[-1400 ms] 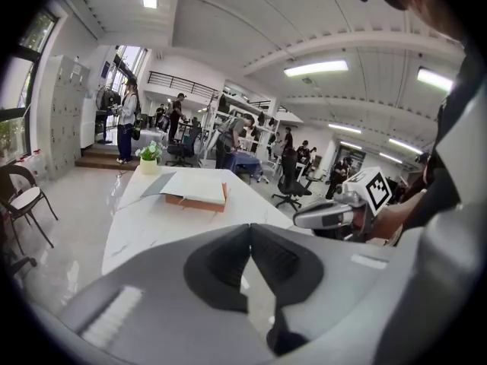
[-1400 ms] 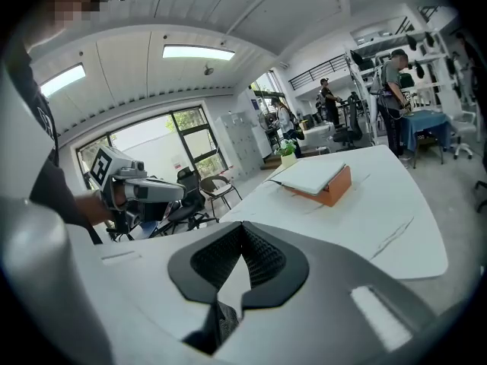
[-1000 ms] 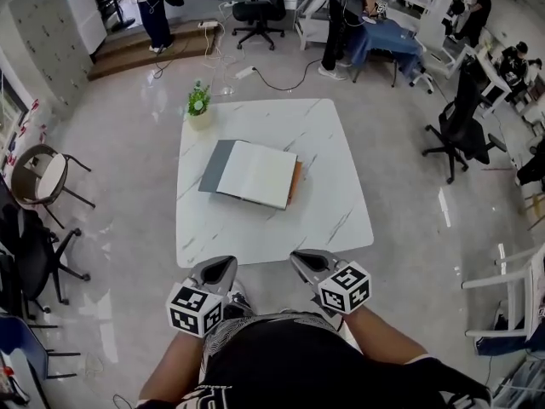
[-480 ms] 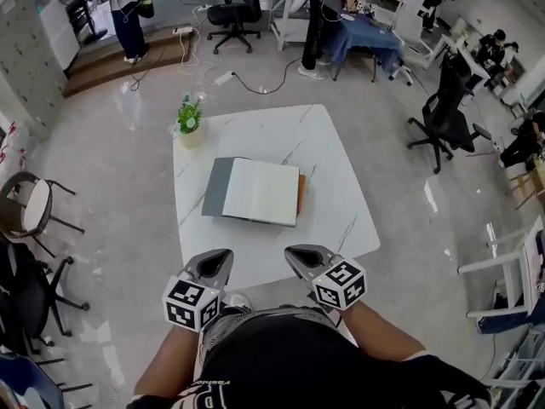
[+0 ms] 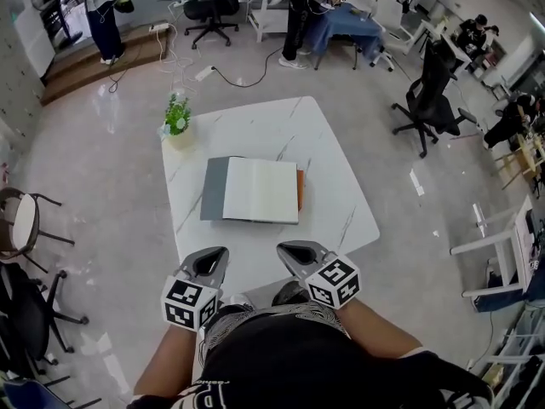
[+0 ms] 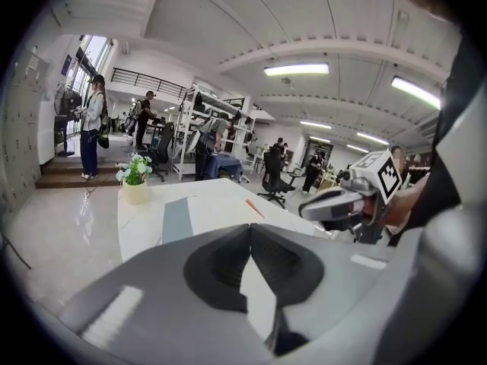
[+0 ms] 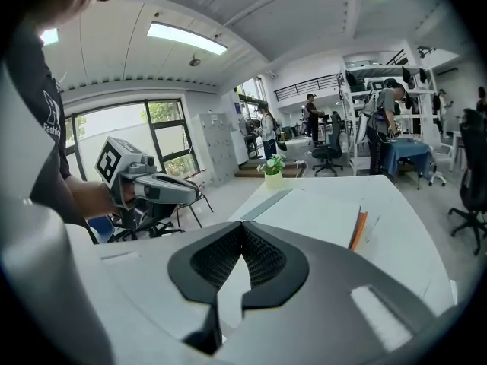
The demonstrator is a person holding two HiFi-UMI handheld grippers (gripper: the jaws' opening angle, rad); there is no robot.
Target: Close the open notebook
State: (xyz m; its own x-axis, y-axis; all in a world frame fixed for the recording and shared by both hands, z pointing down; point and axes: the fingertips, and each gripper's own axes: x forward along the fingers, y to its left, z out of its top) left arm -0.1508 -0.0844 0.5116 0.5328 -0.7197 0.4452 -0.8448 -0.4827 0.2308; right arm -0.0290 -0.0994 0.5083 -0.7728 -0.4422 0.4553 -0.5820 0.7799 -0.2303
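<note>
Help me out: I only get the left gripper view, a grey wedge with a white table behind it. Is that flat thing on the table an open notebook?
Observer: Yes. The head view shows the notebook lying open and flat, a white page up and its grey cover showing along the left side.
Operator: Is the other gripper near it?
Observer: No. The right gripper hangs over the near edge of the table, short of the notebook, level with the left gripper.
Operator: Is it holding anything?
Observer: No. In the right gripper view its jaws are together with nothing between them.
</note>
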